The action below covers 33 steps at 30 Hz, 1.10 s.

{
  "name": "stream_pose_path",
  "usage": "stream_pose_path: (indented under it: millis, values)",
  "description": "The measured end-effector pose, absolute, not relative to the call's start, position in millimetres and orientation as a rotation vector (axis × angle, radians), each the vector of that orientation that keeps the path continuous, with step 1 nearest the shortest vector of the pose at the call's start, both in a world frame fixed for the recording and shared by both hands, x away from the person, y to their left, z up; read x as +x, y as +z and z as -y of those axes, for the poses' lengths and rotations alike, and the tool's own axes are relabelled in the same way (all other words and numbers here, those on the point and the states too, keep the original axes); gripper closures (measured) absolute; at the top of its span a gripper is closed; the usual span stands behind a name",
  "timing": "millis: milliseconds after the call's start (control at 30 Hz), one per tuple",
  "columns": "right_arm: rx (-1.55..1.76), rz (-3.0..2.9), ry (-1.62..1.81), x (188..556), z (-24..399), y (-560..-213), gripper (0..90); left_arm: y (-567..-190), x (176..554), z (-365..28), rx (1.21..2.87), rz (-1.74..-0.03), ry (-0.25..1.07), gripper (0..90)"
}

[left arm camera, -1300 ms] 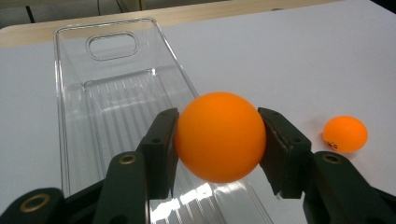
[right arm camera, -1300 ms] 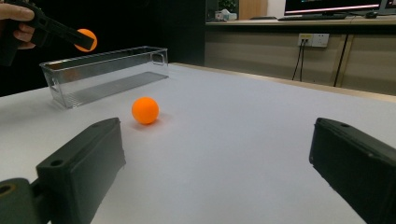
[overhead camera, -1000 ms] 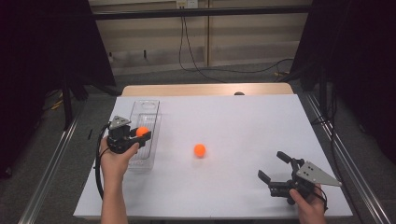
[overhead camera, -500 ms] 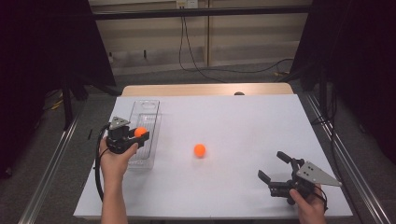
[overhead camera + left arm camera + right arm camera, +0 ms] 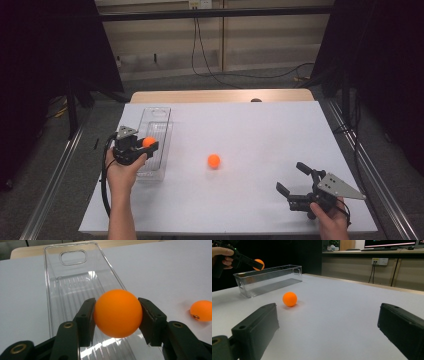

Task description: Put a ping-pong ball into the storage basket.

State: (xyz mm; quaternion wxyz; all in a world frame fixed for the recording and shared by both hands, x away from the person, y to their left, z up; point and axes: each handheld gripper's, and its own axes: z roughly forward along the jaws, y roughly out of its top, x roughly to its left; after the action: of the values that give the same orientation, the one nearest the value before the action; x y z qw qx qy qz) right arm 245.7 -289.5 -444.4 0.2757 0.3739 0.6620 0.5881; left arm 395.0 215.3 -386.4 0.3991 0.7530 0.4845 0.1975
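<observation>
My left gripper [image 5: 146,143] is shut on an orange ball [image 5: 117,312] and holds it above the near part of a clear plastic tray [image 5: 156,125] at the table's left; the tray [image 5: 75,290] lies under the ball, and the held ball [image 5: 258,264] hangs over the tray's rim. A second orange ball [image 5: 214,160] rests on the white table near the middle, and it [image 5: 289,299] lies ahead of the right jaws. My right gripper [image 5: 294,178] stands open near the front right edge, with nothing between its fingers.
The white table [image 5: 260,130] has a wooden strip [image 5: 220,95] along its far edge. Metal rails [image 5: 55,175] run along both sides of the table. Cables [image 5: 210,60] hang against the back wall. Dark curtains flank the table.
</observation>
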Motion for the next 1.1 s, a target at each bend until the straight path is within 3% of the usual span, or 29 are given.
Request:
stream_pose_path:
  millis: [1100]
  values:
    - [1.005, -1.779, 1.58, 246, 290, -444, 2.7, -398, 398, -222, 1.911, -1.278, 0.523, 50.7]
